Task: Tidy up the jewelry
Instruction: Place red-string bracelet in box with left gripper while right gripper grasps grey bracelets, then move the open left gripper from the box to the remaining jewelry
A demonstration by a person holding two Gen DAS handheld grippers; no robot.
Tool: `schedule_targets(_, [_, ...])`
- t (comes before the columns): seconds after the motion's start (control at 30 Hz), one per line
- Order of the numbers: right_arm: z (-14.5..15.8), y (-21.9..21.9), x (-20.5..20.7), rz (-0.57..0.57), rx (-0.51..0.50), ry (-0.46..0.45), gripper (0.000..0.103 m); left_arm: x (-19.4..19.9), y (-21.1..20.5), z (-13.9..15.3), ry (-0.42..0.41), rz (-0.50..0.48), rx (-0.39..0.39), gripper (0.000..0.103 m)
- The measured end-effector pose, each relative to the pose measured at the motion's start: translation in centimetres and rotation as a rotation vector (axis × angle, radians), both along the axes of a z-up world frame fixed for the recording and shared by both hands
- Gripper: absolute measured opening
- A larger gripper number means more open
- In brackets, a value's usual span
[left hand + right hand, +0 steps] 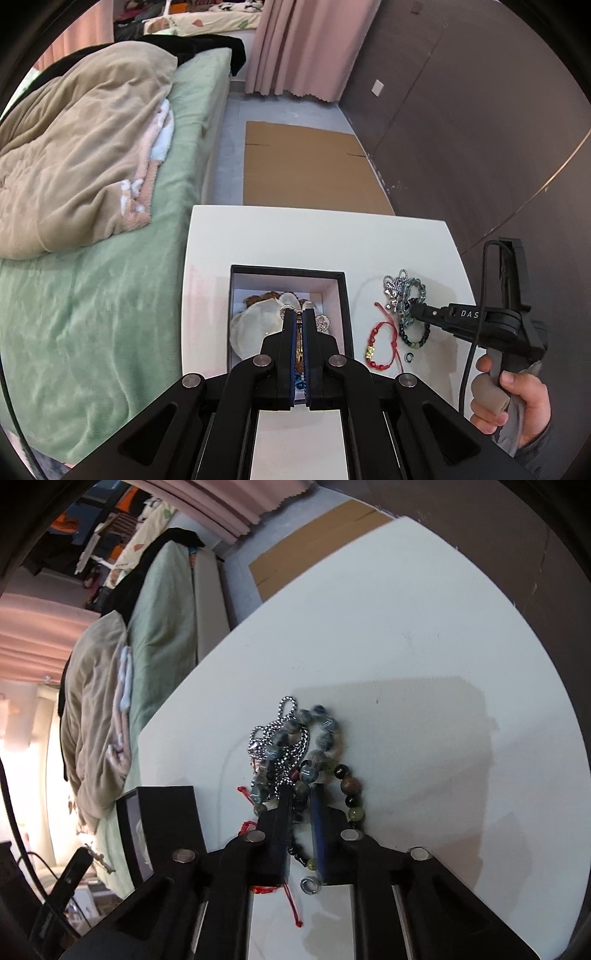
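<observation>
A black jewelry box [343, 291] with a white lining stands on the white table [295, 236]; it holds a pale shell-like piece [255, 325] and brown beads. My left gripper [300, 314] hangs over the box, shut on a thin gold and silver chain piece [300, 347]. To the right lie a silver chain [284, 738], a grey-blue bead bracelet [321, 734], a dark bead bracelet [351, 790], a red cord bracelet [380, 347] and a small ring [309, 885]. My right gripper [301, 790] rests low in this pile, jaws narrowly apart around beads and chain.
A bed with a green sheet [110, 295] and beige blanket [74, 147] lies left of the table. Flat cardboard [310, 166] lies on the floor beyond. A dark wall [480, 110] runs along the right. The box side shows in the right wrist view [166, 812].
</observation>
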State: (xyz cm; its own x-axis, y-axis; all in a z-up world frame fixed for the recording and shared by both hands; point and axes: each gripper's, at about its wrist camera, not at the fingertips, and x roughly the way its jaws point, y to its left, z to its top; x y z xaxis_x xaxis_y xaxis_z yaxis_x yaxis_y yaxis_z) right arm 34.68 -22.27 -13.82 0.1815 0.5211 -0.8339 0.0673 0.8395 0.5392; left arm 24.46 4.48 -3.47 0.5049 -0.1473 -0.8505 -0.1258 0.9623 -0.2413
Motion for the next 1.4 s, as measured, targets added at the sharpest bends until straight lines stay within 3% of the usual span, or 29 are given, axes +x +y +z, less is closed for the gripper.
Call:
schedule_targets(0.27, [5.4,1.0,-1.2,0.044,0.032,-0.129,0.010,0.6,1.1,-0.5,0.007,0.014,-0.072,0.006])
schedule_targets(0.33, [6.9,1.6,-1.6,0.064,0.042,-0.160,0.010,0.6,1.2,-0.7,0.016,0.013,-0.082,0.027])
schedule_targets(0.37, [7.6,1.9,-1.9,0.076,0.047,-0.176,0.010,0.6,1.4,-0.8,0.016,0.018,-0.082,0.051])
schedule_targets(0.4, [8.4,2.3,-2.1,0.089,0.054,-0.192,0.010,0.4,1.6,-0.7,0.005,0.027,-0.080,0.068])
schedule_targets(0.43, [9.0,2.7,-2.3,0.100,0.059,-0.204,0.010,0.1,1.8,-0.5,-0.017,0.039,-0.079,0.071])
schedule_targets(0.7, [12.3,7.9,-3.9,0.214,0.104,-0.272,0.010,-1.2,4.3,-0.4,-0.032,0.075,-0.092,0.072])
schedule_targets(0.97, [13.0,13.4,-4.8,0.330,0.209,-0.275,0.011,-2.9,7.4,-0.1,-0.041,0.137,-0.093,0.072])
schedule_targets(1.03, [12.5,14.0,-4.7,0.337,0.195,-0.256,0.033,-3.3,8.0,-0.1,-0.042,0.150,-0.095,0.072])
schedule_targets(1.07, [12.5,13.9,-4.7,0.329,0.180,-0.258,0.058,-3.5,8.1,0.0,-0.043,0.154,-0.094,0.072])
schedule_targets(1.1, [12.5,13.6,-4.9,0.311,0.166,-0.279,0.069,-3.6,8.2,0.0,-0.044,0.156,-0.092,0.072])
schedule_targets(1.4, [11.6,8.7,-5.3,0.249,0.108,-0.279,0.069,-3.0,6.1,-0.8,-0.031,0.115,-0.107,0.072])
